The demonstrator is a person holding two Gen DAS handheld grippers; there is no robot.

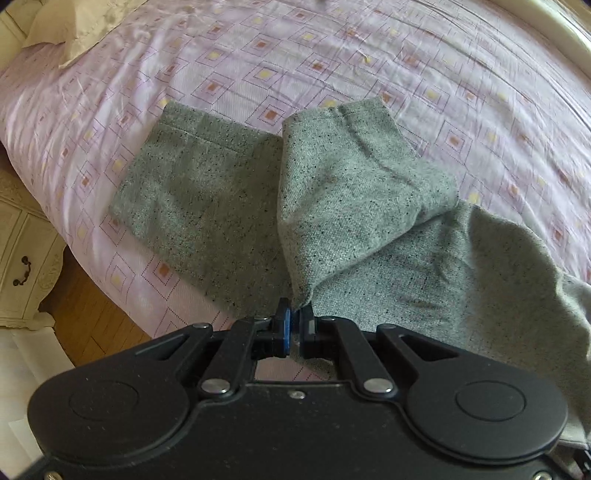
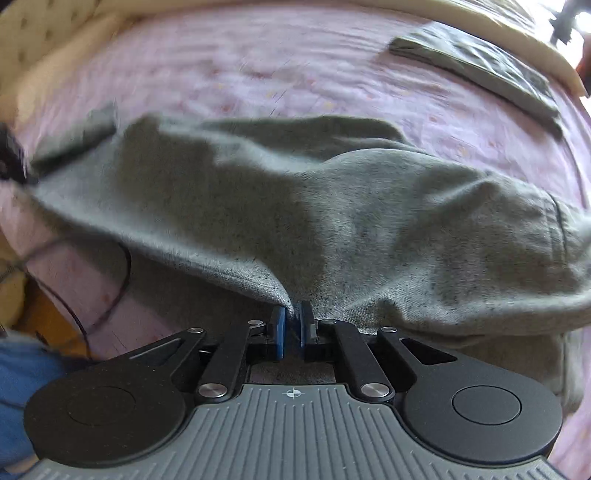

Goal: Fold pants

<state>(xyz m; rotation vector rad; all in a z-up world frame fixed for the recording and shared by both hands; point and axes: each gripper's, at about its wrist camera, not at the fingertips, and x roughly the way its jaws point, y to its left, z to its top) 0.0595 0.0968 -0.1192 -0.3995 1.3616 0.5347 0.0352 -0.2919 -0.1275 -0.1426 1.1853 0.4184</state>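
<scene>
The grey speckled pants lie on a pink patterned bedspread. In the left wrist view one leg lies flat at the left and a folded part rises toward my left gripper, which is shut on a pinched edge of the fabric. In the right wrist view the pants hang lifted and bunched in front of my right gripper, which is shut on their near edge. The view is blurred by motion.
A beige pillow lies at the bed's far left. A cream nightstand and wooden floor lie left of the bed. A dark folded garment lies at the bed's far right. A cable hangs by the bed edge.
</scene>
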